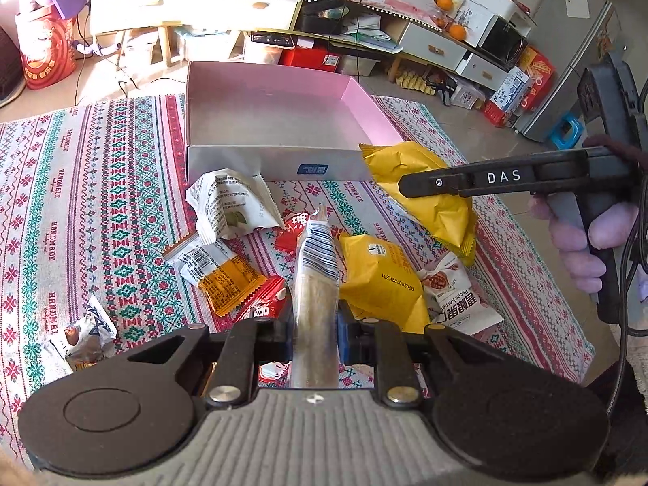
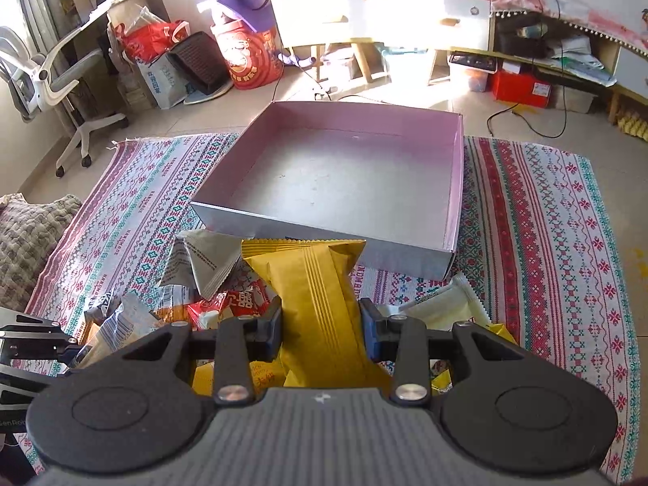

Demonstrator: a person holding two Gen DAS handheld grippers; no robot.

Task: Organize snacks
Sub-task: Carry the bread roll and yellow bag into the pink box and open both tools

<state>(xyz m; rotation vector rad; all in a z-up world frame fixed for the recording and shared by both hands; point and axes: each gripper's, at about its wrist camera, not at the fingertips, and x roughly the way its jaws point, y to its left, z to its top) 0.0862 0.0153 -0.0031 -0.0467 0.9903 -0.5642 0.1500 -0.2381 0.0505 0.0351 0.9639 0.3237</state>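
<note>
My left fingers (image 1: 315,334) clench a slim clear snack packet (image 1: 316,283); my right fingers (image 2: 320,334) clench a yellow snack bag (image 2: 320,303) between them.

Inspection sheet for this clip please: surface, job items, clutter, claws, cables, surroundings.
Surface: patterned cloth spread on the floor.
Job's things: pink box, inside bare; snack packets heaped in front of it, among them a white packet and a small yellow packet.
Clutter: nothing seen on the cloth besides snacks.
Claws: left claw shut on a clear packet; right claw shut on a big yellow packet.
Cables: black cable by the right handle; cord on the floor behind the box.
Surroundings: office chair, red bag, low cabinet.
</note>
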